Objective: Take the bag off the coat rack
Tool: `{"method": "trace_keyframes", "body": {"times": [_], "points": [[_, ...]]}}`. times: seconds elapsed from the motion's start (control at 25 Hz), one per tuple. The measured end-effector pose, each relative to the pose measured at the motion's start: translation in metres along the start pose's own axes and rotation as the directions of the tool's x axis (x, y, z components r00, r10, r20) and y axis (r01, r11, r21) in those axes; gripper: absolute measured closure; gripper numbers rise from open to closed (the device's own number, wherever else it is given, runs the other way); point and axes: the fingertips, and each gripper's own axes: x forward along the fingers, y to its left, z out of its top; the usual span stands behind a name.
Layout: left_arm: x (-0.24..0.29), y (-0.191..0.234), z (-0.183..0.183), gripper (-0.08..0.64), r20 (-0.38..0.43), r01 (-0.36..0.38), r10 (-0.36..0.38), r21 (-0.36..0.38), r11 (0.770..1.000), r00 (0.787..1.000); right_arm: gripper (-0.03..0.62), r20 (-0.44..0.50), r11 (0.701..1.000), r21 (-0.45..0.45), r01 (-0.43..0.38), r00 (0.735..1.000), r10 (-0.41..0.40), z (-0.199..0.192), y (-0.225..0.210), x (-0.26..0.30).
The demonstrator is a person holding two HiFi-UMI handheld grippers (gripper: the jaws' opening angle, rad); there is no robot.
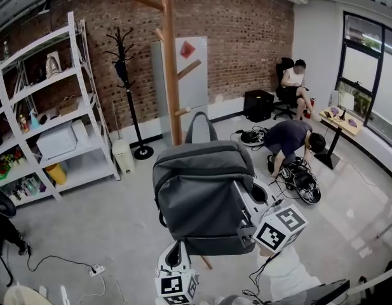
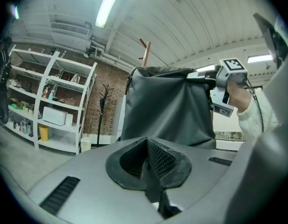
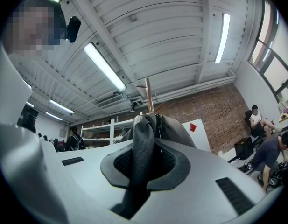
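Observation:
A grey backpack (image 1: 202, 196) hangs in the air in front of the wooden coat rack (image 1: 170, 62), its top loop (image 1: 201, 127) free of the pegs. My right gripper (image 1: 243, 199) is at the bag's right side. In the right gripper view it (image 3: 144, 160) is shut on a grey mesh strap (image 3: 143, 134) of the bag. My left gripper (image 1: 176, 254) sits under the bag's bottom edge. In the left gripper view its jaws (image 2: 144, 160) are closed on a thin dark strap (image 2: 153, 190), with the bag (image 2: 167, 106) ahead and the right gripper (image 2: 223, 85) beside it.
White shelving (image 1: 49, 107) lines the left wall, with a black coat stand (image 1: 126, 75) and a small white bin (image 1: 124, 154) next to it. One person bends over gear (image 1: 291, 138) at the right; another sits on a chair (image 1: 294, 81). A power strip (image 1: 94, 271) lies on the floor.

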Motion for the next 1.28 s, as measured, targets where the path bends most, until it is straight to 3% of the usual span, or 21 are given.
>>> {"method": "trace_keyframes", "body": {"times": [0.44,0.68,0.88,1.28], "points": [[-0.014,0.005,-0.022,0.572,-0.054,-0.009,0.009,0.001,1.0,0.999,0.552,-0.12,0.992,0.107,-0.062,0.99,0.075,-0.089,0.024,-0.022],[-0.024,0.004,-0.026,0.572,-0.05,0.0,0.0,0.0,1.0,0.999,0.552,-0.167,0.985,0.167,-0.04,0.984,0.069,-0.131,0.032,-0.04],[-0.033,0.008,-0.012,0.572,0.031,-0.027,0.027,0.002,1.0,0.999,0.553,-0.186,0.985,0.166,-0.046,0.98,0.077,-0.146,0.04,-0.05],[-0.054,-0.013,0.008,0.572,0.07,-0.027,0.024,0.032,0.999,0.997,0.552,-0.206,0.985,0.17,-0.039,0.976,0.074,-0.147,0.067,-0.073]]}}
